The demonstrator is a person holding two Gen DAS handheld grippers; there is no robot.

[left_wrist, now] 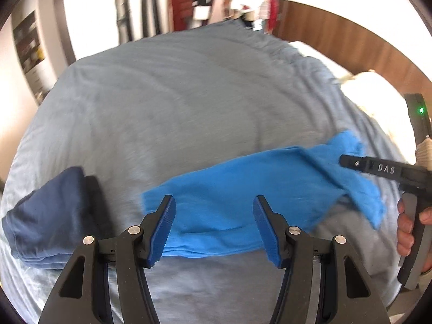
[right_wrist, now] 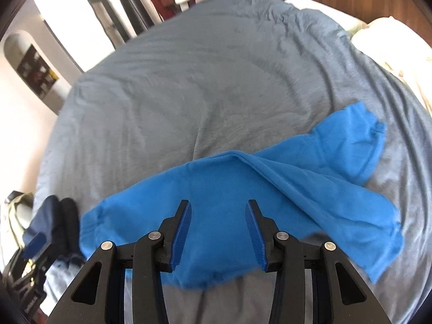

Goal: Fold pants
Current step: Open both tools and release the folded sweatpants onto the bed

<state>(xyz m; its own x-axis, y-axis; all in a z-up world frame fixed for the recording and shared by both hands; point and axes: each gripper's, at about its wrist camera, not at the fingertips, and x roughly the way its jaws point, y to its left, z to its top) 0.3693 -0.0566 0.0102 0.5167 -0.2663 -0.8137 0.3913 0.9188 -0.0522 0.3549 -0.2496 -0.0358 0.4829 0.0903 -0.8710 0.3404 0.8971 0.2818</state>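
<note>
Hovering above the bed, both tools hang clear of the cloth, and the bright blue soft cotton pants (right_wrist: 237, 197) lie spread on the rumpled grey bed cover (right_wrist: 189, 81) just beyond and under the fingertips. The left gripper (left_wrist: 214, 228) stands roughly half open with nothing between its ribbed blue pads, and the right gripper (right_wrist: 218, 232) is a touch narrower, equally empty. No earlier picture here, so only the lay of things can be judged: the garment looks doubled lengthwise, one leg laid roughly over the other, yet the two cuff ends splay apart out to the right of the fingers, so that fold wants tidying. Still to come, by my reading, are the cross folds that shorten it. Its long axis runs sideways across both views, waistband end to the left of the fingers, leg ends to the right and slightly farther away. A folded dark navy garment (left_wrist: 51, 213) already sits off to the left.
</note>
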